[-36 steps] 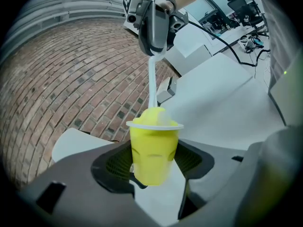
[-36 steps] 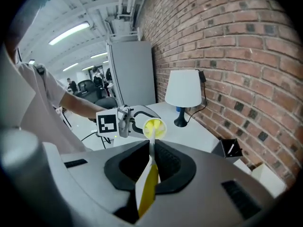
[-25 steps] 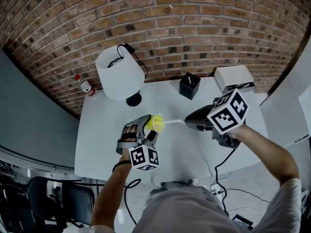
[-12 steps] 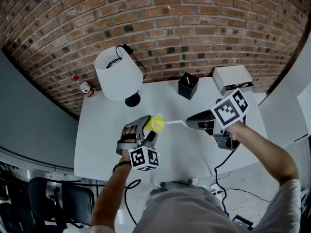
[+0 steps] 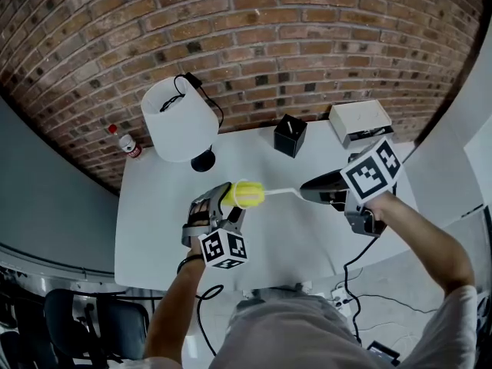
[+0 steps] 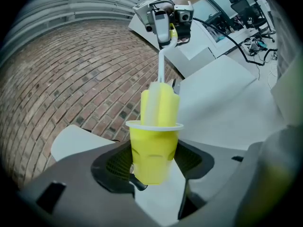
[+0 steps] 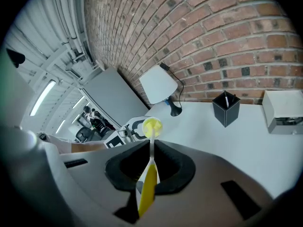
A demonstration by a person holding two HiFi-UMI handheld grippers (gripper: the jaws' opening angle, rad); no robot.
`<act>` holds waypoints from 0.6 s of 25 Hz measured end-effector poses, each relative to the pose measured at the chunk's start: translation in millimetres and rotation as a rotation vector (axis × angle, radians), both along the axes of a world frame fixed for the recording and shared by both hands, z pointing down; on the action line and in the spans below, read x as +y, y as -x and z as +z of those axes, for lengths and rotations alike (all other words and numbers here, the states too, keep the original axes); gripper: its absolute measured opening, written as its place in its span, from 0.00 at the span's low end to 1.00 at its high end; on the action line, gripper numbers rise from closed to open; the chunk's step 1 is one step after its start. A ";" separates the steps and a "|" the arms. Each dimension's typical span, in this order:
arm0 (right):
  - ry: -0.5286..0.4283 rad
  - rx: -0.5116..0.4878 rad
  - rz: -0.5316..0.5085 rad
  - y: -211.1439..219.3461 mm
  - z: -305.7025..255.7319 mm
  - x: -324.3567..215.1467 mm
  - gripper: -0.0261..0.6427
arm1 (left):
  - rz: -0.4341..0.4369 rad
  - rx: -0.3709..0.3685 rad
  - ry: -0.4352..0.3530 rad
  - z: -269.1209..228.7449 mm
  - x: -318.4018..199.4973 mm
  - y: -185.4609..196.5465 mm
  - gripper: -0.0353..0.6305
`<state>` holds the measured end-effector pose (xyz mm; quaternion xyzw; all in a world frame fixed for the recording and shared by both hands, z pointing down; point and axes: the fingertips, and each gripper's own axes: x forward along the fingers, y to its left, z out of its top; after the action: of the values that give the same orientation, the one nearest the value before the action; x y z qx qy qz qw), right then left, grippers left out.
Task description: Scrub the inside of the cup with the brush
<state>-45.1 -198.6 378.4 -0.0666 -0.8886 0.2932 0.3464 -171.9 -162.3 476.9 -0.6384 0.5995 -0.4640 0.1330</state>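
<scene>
My left gripper [image 5: 221,204] is shut on a yellow plastic cup [image 5: 231,195], held above the table with its mouth toward the right. In the left gripper view the cup [image 6: 154,148] sits between both pads. The brush's yellow sponge head [image 6: 161,105] sticks partly out of the rim. Its thin white stem [image 5: 280,192] runs right to my right gripper [image 5: 309,191], which is shut on the brush's yellow handle [image 7: 147,188]. In the right gripper view the cup's mouth [image 7: 152,126] faces the camera with the sponge inside it.
A white table [image 5: 154,229] stands against a brick wall. On it are a white-shaded lamp [image 5: 178,118], a black pen holder [image 5: 290,135] and a white box [image 5: 360,121]. A small bottle [image 5: 123,142] stands at the far left corner. Cables hang off the near edge.
The sponge head has slid further out of the cup's mouth. The right gripper has rolled about its own axis. The left gripper has kept the cup in place.
</scene>
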 end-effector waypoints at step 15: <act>-0.123 -0.071 0.106 -6.0 -11.0 -12.7 0.08 | -0.086 0.301 -0.042 14.4 -7.0 21.2 0.47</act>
<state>-39.1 -211.2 367.3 -0.0083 -0.9190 0.2533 0.3021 -193.1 -169.3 491.2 -0.6717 0.6489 -0.3557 0.0351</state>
